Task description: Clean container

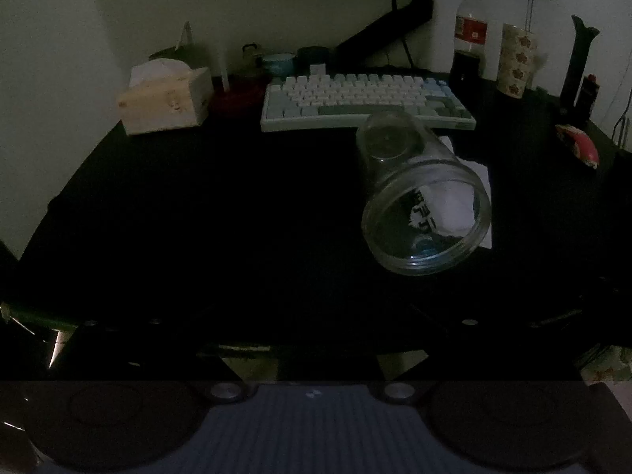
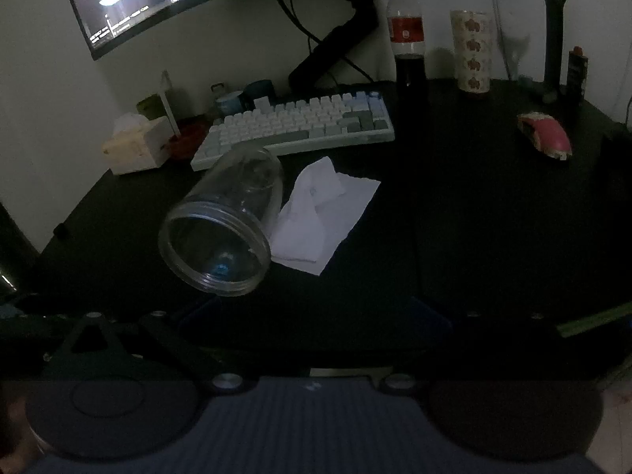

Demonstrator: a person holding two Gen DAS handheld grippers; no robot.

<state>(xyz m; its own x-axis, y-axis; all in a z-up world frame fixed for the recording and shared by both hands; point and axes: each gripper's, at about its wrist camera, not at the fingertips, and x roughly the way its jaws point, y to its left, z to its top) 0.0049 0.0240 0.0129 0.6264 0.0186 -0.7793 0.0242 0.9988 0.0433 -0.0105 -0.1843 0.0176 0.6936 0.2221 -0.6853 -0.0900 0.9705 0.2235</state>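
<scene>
Neither claw's fingers are being resolved in the dark lower frame, so whether the left or right claw is apart or together cannot be told; nothing is being held or touched. The clear glass jar (image 2: 221, 229) is lying on its side on the black counter (image 2: 454, 213), mouth toward the cameras, touching the crumpled tissue (image 2: 320, 213), in front of the keyboard (image 2: 296, 126). Risk being noted: a round jar is likely rolling away if nudged off-centre, and smooth glass is likely slipping under a poor grip.

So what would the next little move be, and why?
Probably reach the right tongs toward the tissue: the jar lies on its side, mouth facing the cameras, the tissue spread beside it, and nothing looks picked up yet.
</scene>
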